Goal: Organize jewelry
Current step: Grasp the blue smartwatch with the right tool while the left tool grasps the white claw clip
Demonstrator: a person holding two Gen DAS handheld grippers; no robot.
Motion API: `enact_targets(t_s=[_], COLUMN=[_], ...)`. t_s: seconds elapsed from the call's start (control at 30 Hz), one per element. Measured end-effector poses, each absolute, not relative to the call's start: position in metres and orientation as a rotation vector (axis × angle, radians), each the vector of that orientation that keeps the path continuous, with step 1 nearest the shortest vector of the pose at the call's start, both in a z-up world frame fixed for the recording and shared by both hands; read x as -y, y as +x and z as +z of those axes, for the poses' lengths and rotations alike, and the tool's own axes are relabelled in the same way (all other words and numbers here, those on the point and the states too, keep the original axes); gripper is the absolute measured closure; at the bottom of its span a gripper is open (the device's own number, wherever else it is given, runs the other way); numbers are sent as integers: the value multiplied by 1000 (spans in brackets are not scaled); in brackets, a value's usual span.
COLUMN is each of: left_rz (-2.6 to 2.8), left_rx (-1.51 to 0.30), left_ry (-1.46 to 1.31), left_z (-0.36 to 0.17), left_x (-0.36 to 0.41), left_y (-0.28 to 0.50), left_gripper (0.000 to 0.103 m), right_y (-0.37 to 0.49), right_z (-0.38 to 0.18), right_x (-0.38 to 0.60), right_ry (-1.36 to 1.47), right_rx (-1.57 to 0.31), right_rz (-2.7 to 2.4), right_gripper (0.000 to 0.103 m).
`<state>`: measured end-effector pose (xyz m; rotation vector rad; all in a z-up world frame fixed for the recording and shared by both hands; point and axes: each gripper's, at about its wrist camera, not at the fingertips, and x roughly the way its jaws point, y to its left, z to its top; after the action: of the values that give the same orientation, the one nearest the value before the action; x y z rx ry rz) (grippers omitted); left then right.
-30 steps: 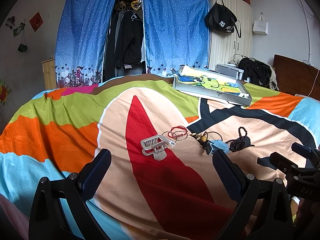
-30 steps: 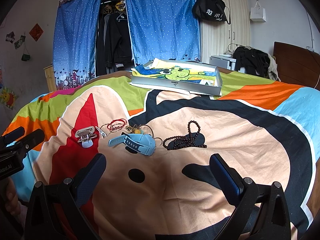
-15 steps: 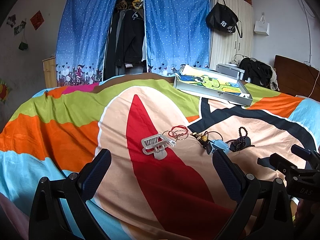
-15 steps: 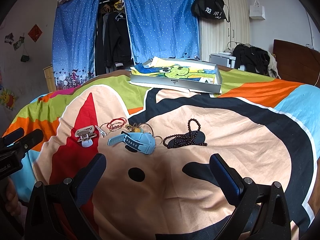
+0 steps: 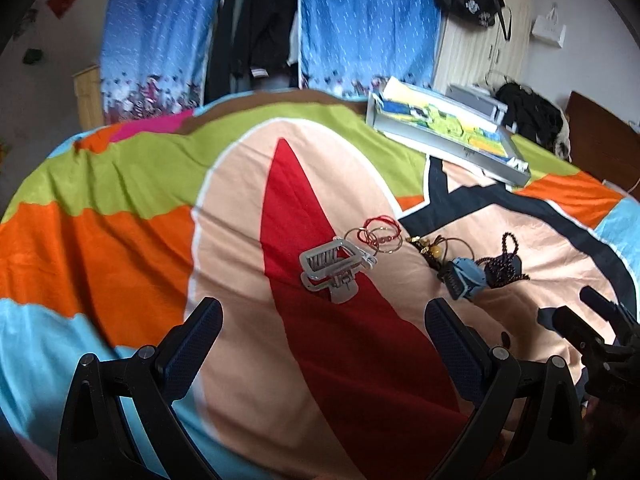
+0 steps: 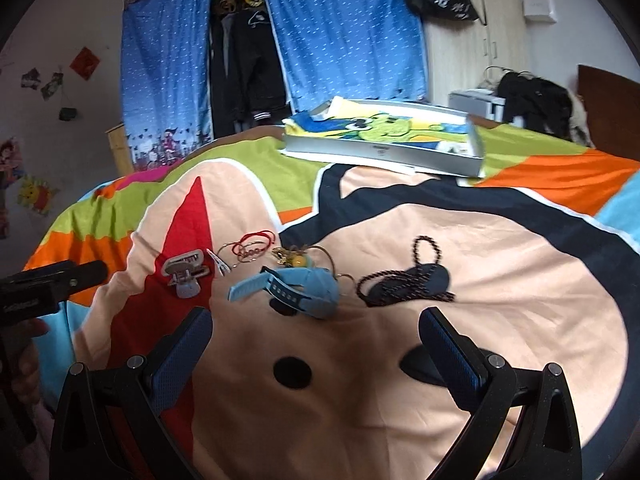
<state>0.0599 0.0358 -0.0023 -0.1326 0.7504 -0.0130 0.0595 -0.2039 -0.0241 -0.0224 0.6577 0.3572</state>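
Bedspread [image 6: 500, 280], jewelry midway, grippers clear

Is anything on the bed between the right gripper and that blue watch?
Nothing visible. The right gripper has its jaws wide open and empty, and only bare printed bedspread lies between it and the blue wristwatch. The dark beaded bracelet lies off to the watch's right, outside that path.

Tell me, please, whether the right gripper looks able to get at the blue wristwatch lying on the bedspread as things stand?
Probably yes. The right gripper is open and empty, and the blue wristwatch lies just ahead of it with bare bedspread between; the dark bead necklace lies apart to one side.
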Motion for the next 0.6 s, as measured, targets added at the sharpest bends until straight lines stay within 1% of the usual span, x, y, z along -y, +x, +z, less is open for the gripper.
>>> enact_targets(t_s=[0.27, 0.4, 0.5, 0.6], left_rz=[-118, -180, -208, -220], left_rx=[-791, -775, -799, -823], left_ry=[-47, -14, 10, 10], left_z=[-28, -42, -56, -68], left_x=[-46, -44, -42, -44], left_y=[111, 133, 148, 162], left_gripper=[4, 4, 5, 5], right_y=[102, 123, 134, 143], right_z=[-50, -64, -73, -83], right_x=[189, 192, 195, 197], right_ry=[-52, -25, 5, 25], right_rx=[-749, -804, -840, -878], right_rz=[461, 495, 521, 528], right_gripper=[2, 10, 15, 17])
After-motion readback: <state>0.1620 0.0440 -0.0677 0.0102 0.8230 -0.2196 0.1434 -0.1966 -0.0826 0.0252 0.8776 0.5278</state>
